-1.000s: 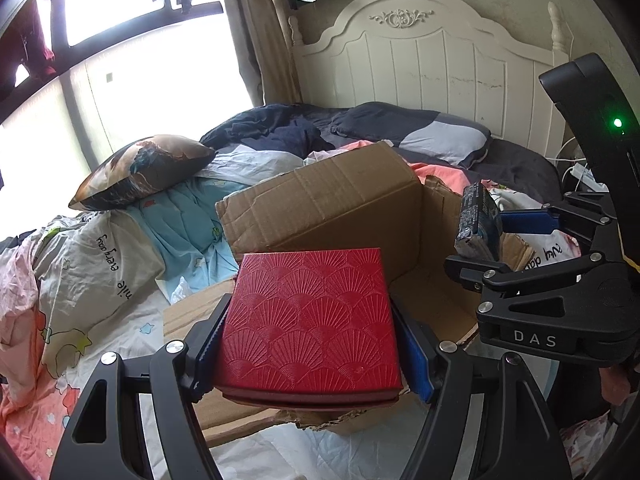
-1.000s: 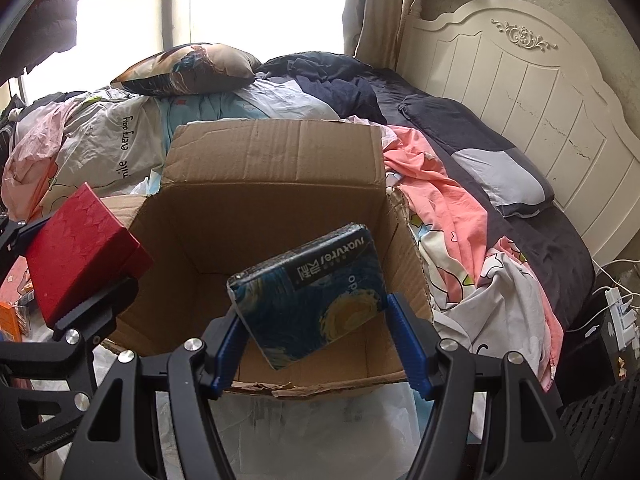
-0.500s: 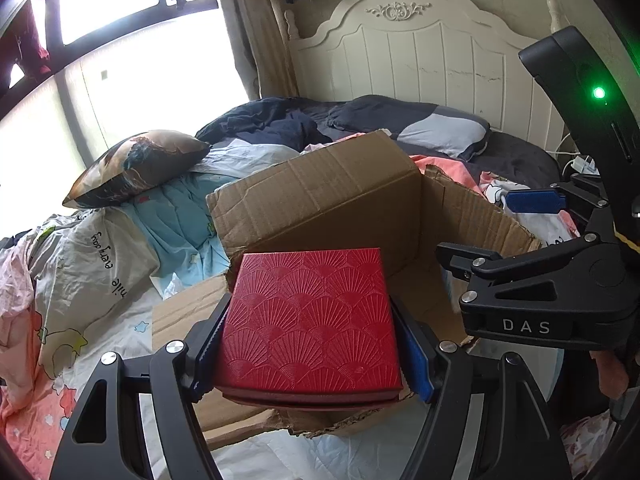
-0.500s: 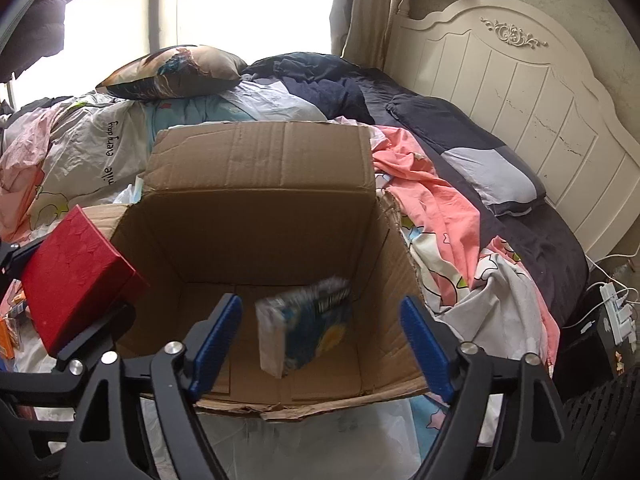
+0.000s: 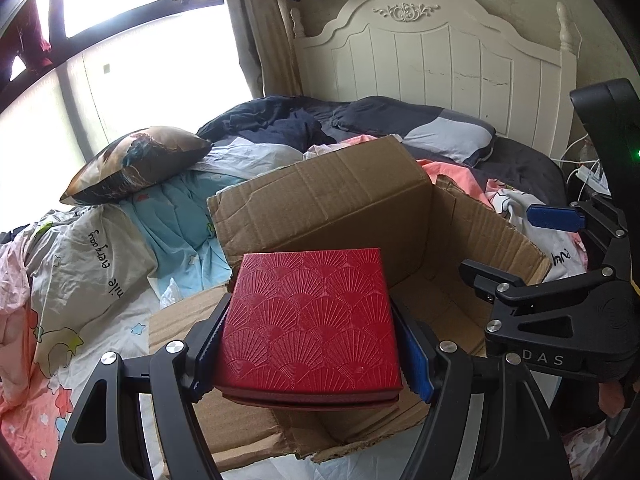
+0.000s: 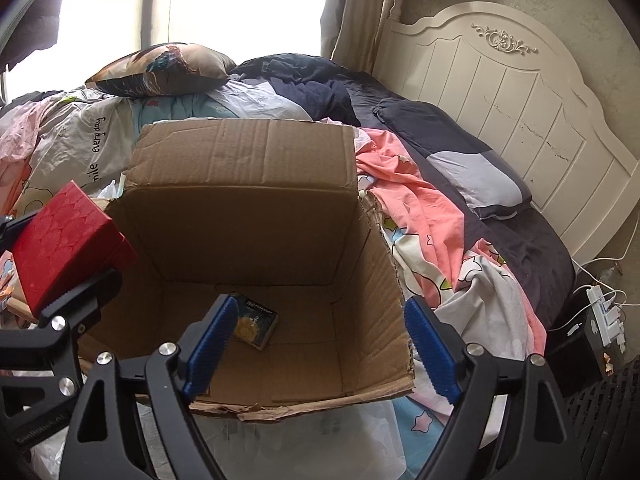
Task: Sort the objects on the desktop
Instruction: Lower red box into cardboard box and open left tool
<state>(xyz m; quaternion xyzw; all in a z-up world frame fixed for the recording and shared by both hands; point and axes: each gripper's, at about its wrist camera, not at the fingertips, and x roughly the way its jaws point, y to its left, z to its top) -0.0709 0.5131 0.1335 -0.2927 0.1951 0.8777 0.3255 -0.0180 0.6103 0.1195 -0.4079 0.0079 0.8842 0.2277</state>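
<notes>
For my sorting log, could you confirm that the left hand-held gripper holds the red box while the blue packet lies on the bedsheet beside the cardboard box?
Not quite: the blue packet lies on the floor inside the cardboard box, as the right wrist view shows. The left hand-held gripper does hold the red box.

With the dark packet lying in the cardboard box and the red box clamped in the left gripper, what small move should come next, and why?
Probably carry the left gripper forward over the cardboard box and open it. The red box is clamped near the rim, the blue packet lies inside, and the right gripper is open.
</notes>
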